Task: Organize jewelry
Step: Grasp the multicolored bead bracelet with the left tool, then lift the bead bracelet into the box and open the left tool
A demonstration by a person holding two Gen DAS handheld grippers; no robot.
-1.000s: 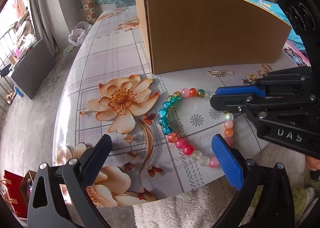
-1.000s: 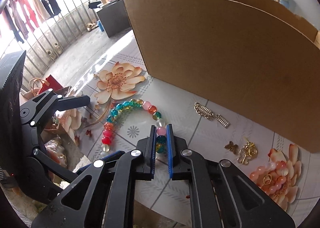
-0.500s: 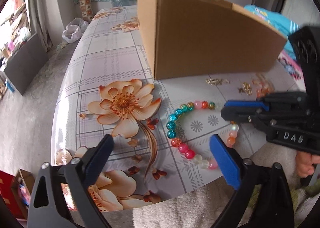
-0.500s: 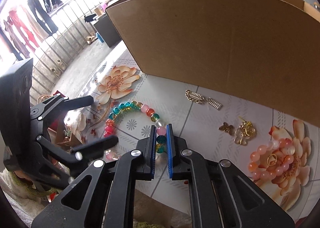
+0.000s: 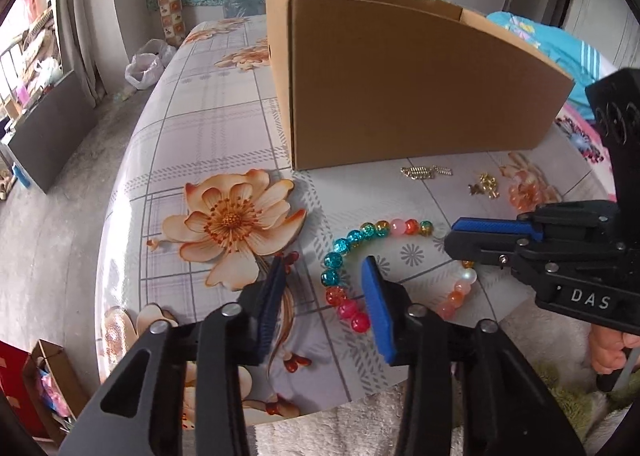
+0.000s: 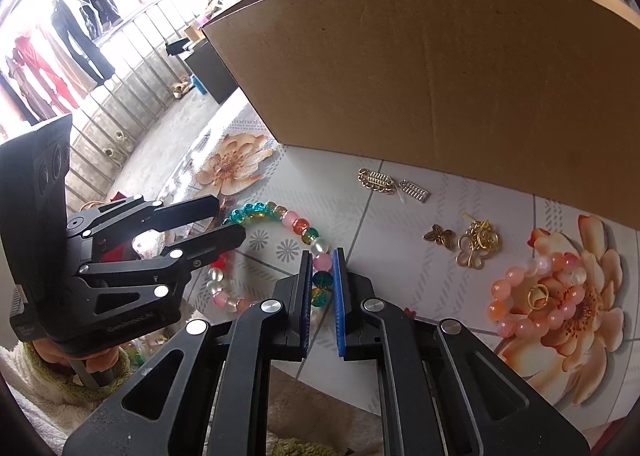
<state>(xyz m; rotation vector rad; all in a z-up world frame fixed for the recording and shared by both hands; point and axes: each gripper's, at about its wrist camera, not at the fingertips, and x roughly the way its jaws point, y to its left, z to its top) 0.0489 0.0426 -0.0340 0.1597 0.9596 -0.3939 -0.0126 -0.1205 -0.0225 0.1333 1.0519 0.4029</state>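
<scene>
Both grippers on the multicolour bead bracelet (image 5: 362,268), in front of the cardboard box (image 5: 400,88).
Right gripper (image 6: 322,288) clamped on its beads; left gripper (image 5: 320,292) closing around the opposite arc, pads not yet touching. Best centre on beads, lift both ends level.

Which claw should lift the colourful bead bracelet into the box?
Right, probably. The right claw is already shut on the bead bracelet. The left claw is only closing around its other side, pads not pressing yet. The cardboard box stands just behind.

Multicolour bead bracelet (image 5: 348,256), brown box (image 5: 416,88)
</scene>
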